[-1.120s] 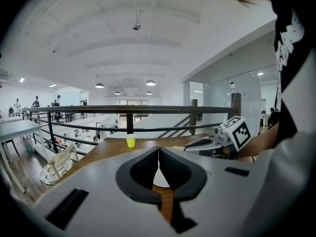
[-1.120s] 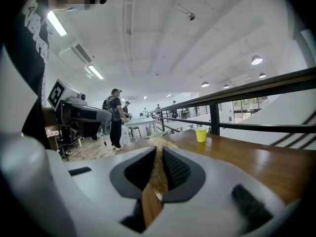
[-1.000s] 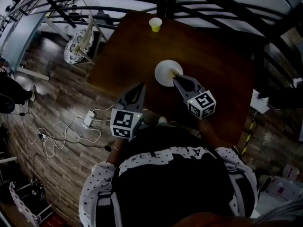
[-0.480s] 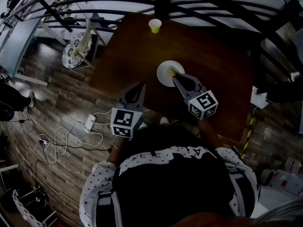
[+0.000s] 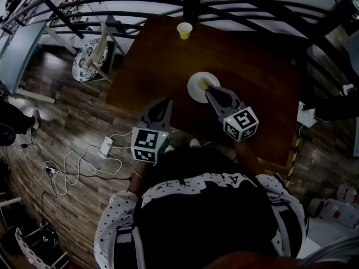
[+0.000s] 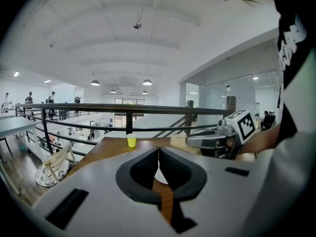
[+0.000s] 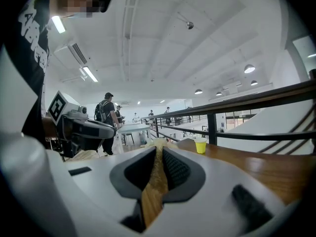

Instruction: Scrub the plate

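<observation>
1. My right tongs are clamped on a yellowish sponge; it fills the gap between the jaws, and its end rests over the near right part of the plate, just above the middle of the head view.
2. My left tongs are closed on nothing, pads meeting at the tip; they hang at the table edge, left of the plate and apart from it.
3. Over the last second little has changed; the plate and table drifted slightly rightward in the head view, which I take for my head turning; the right tongs kept their place on the plate.
4. I judge the scrub barely begun or made in very small strokes; most of the plate looks uncovered by the sponge.
5. The yellow cup stands well clear at the far edge, upper middle of the frame.
</observation>
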